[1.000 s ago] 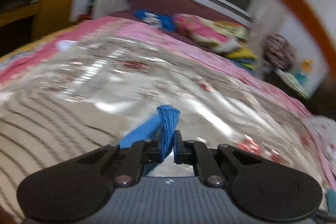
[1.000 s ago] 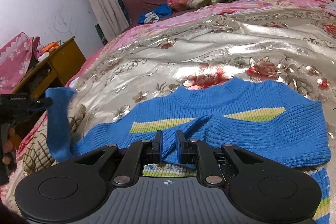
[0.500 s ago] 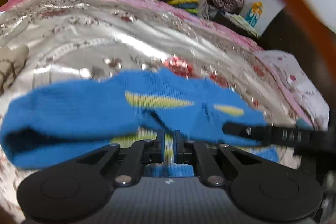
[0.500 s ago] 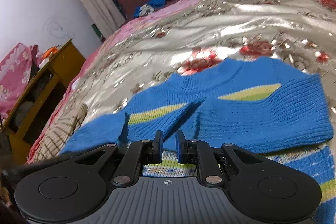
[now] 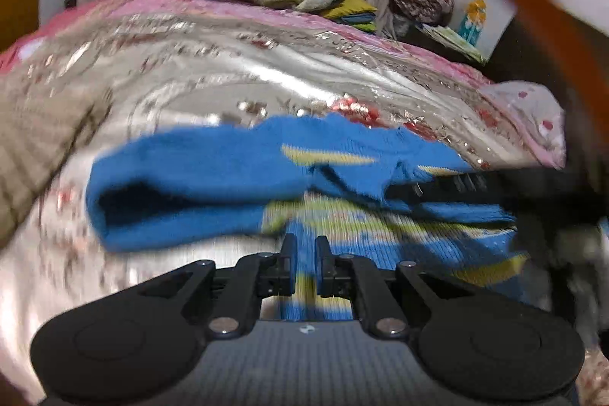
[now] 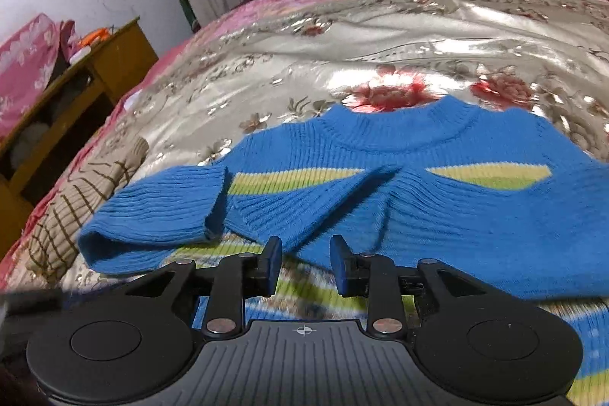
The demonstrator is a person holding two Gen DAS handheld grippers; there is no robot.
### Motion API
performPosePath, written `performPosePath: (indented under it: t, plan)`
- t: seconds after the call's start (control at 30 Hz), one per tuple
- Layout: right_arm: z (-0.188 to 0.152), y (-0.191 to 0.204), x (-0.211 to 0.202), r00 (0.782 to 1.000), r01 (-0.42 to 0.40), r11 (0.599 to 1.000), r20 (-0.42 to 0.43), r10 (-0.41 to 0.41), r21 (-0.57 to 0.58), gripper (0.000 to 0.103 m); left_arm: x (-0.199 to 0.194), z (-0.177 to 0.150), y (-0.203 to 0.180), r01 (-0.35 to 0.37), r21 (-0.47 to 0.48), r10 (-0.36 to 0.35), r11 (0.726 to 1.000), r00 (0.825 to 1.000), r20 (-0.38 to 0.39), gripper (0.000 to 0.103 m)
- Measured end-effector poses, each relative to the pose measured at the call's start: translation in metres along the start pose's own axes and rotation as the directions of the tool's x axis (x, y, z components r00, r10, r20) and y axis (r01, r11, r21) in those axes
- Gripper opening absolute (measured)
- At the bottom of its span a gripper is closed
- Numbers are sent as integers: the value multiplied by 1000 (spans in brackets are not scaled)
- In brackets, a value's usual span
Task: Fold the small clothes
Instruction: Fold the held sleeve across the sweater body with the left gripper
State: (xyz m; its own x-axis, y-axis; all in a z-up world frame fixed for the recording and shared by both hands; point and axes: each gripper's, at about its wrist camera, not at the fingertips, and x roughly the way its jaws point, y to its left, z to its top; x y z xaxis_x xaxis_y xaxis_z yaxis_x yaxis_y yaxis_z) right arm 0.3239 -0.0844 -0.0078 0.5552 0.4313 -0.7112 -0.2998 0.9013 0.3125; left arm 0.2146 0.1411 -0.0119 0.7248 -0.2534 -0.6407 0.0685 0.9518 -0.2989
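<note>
I'm hovering my empty, clenched left gripper [image 5: 304,250] and just-opening, empty right gripper [image 6: 305,255] over the blue sweater [image 6: 437,185] mid-bed [image 6: 380,37]

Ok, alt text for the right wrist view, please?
A small blue sweater with yellow-green stripes lies face up on a shiny floral bedspread, both sleeves folded across its chest. The right tongs hover open just above the lower sleeve, their jaws having just been opening, with nothing between them. A beige striped garment lies at left.
</note>
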Motion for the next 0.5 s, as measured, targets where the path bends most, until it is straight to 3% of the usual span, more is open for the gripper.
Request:
performPosePath:
  t: [0.17, 0.23, 0.3, 0.4, 0.5]
  plan:
    - [31, 3, 19, 999, -31, 999, 15, 30, 17, 31, -4, -31, 13, 10, -112, -11, 994, 1000, -11, 16]
    - [45, 3, 22, 997, -41, 998, 63, 38, 45, 46, -2, -31, 12, 5, -101, -6, 995, 1000, -7, 16]
    - [53, 2, 20, 993, -38, 997, 112, 31, 63, 52, -4, -31, 12, 6, -90, -5, 996, 1000, 9, 16]
    - [53, 1, 8, 989, -40, 998, 145, 34, 40, 52, -7, -32, 13, 4, -70, -3, 998, 1000, 20, 16]
    - [37, 3, -1, 994, -2, 998, 111, 8, -55, 51, -4, -29, 13, -18, -29, 19, 999, 1000, 20, 16]
